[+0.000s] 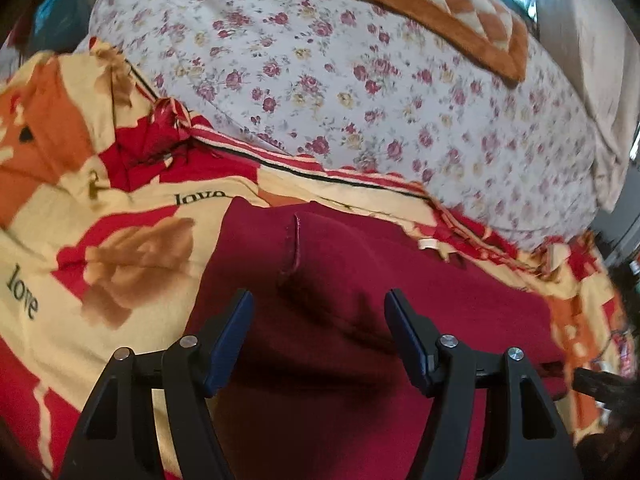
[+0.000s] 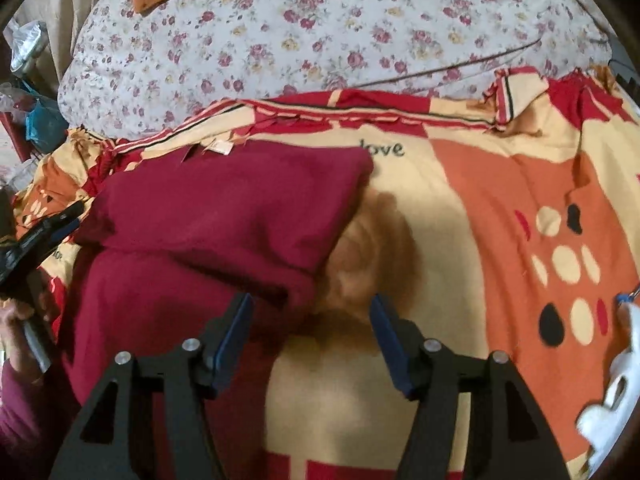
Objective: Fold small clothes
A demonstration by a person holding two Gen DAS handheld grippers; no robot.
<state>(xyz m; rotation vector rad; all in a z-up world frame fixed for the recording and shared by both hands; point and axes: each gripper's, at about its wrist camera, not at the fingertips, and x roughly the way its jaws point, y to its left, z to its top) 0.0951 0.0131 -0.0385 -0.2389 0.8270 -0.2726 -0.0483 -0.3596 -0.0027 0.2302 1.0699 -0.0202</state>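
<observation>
- We are holding both tongs, left [image 1: 319,300] and right [image 2: 311,304], wide apart and empty over the maroon garment [image 2: 224,216].
- Its folded flap is risking springing open, being loose.

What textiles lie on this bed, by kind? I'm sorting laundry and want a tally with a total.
Maroon garment, part-folded: 1
Red, cream and orange "love" blanket: 1
Floral quilt: 1
Orange checked rug: 1
Total: 4

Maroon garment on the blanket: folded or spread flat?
Folded, at least partly: in the right wrist view the maroon garment has an upper layer doubled over a lower one, a step edge between them.
</observation>
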